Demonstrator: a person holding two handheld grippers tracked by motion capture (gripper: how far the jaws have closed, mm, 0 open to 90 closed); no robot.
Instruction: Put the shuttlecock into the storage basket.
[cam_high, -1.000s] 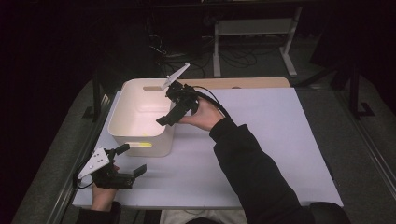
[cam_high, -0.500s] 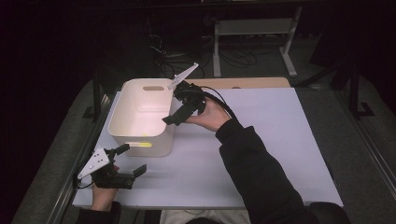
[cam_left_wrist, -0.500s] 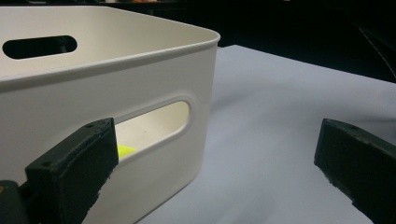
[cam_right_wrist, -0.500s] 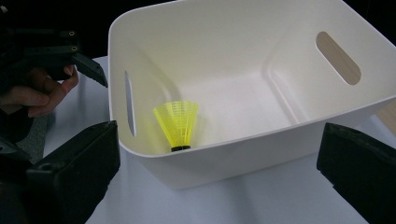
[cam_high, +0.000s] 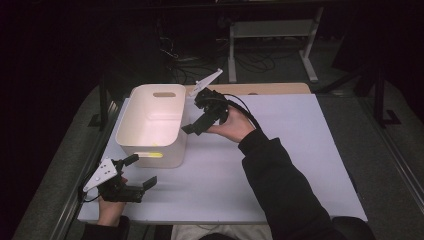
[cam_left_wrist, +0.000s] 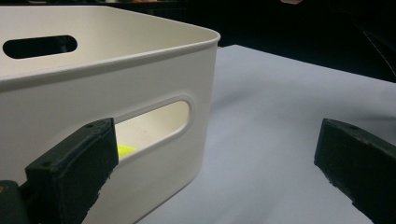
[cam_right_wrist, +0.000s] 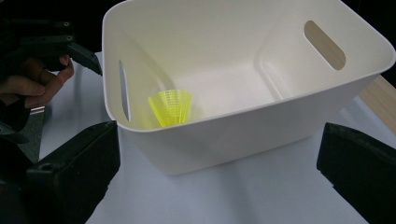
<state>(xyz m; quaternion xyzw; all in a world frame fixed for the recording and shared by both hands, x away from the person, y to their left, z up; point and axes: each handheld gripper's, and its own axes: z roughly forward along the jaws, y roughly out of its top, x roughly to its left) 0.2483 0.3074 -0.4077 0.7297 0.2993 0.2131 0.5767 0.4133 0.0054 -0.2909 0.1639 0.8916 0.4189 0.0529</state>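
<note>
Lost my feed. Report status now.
Both grippers, left and right, open, empty. Yellow shuttlecock lies inside white bin. Nothing blocking.

A person is holding a two-jaw gripper in each hand, and the white bin (cam_high: 152, 120) serves as the landmark. The left gripper (cam_high: 137, 172) is resting low by the bin's near left corner, its jaws spread wide and holding nothing. The right gripper (cam_high: 192, 127) is hovering just beside the bin's right wall, tilting down toward it with jaws wide apart and bare, while the dark-sleeved right forearm (cam_high: 280, 175) is stretching in from the near side.
</note>
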